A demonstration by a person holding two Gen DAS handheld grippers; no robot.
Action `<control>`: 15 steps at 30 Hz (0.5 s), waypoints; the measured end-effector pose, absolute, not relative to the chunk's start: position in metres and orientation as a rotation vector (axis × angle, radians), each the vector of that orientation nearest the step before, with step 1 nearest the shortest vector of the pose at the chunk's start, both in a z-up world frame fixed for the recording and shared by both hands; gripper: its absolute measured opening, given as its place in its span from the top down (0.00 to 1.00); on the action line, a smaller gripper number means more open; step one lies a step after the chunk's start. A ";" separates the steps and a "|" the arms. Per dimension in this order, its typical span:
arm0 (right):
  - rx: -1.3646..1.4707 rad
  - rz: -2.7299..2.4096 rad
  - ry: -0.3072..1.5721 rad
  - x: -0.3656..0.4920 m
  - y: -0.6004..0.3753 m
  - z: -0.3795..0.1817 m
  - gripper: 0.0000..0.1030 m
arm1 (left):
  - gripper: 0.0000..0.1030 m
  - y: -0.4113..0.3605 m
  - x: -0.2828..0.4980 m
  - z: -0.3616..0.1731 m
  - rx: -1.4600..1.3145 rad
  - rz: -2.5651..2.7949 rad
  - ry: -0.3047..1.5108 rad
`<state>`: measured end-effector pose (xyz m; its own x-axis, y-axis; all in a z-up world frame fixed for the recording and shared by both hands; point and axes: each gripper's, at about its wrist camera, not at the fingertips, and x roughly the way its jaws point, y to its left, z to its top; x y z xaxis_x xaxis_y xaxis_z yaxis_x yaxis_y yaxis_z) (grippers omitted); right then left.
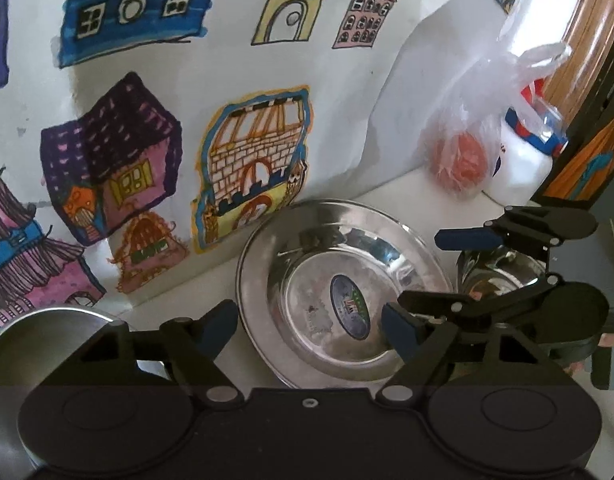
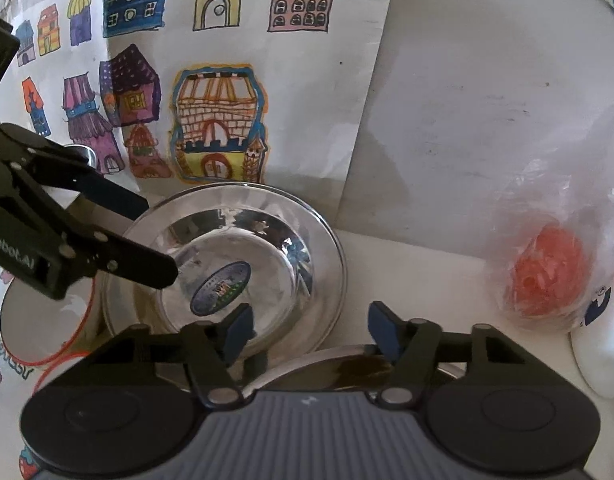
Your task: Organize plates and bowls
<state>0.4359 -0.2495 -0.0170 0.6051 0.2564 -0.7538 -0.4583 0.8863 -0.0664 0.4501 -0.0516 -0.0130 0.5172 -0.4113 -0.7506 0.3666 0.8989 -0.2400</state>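
Observation:
A steel plate [image 1: 307,280] with an oval sticker lies on the white counter against the wall of drawings. My left gripper [image 1: 309,328] is open. One finger is outside the plate's left rim and the other is over its inside, so the rim lies between the jaws. In the right wrist view the plate [image 2: 267,240] is just ahead, with the left gripper [image 2: 157,238] reaching over it from the left. My right gripper [image 2: 311,332] is open above the rim of a steel bowl [image 2: 339,362]. The left wrist view shows that bowl [image 1: 503,272] right of the plate, under the right gripper [image 1: 423,270].
Another steel vessel [image 1: 47,332] sits at the near left. A white plate with a red rim [image 2: 39,320] lies left of the steel plate. A plastic bag with something orange-red [image 2: 547,276] and a white bottle [image 2: 599,360] stand at the right. The wall is close behind.

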 end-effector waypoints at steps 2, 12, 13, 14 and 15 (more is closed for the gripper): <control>-0.262 0.418 0.829 0.436 -0.249 -0.017 0.45 | 0.26 -0.052 0.450 -0.014 -0.044 -0.464 0.917; -0.180 0.401 0.853 0.448 -0.257 -0.022 0.69 | 0.50 -0.059 0.453 -0.017 0.050 -0.422 0.937; -0.163 0.397 0.852 0.449 -0.259 -0.022 0.69 | 0.52 -0.058 0.453 -0.017 0.040 -0.419 0.935; -0.152 0.392 0.850 0.449 -0.261 -0.022 0.70 | 0.53 -0.057 0.454 -0.017 0.029 -0.415 0.932; -0.144 0.385 0.847 0.448 -0.262 -0.021 0.70 | 0.53 -0.056 0.453 -0.017 0.018 -0.412 0.929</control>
<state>0.4485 -0.2618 -0.0213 0.5981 0.2742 -0.7531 -0.3876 0.9214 0.0277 0.4530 -0.0559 -0.0170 0.5265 -0.3371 -0.7805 0.3524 0.9220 -0.1605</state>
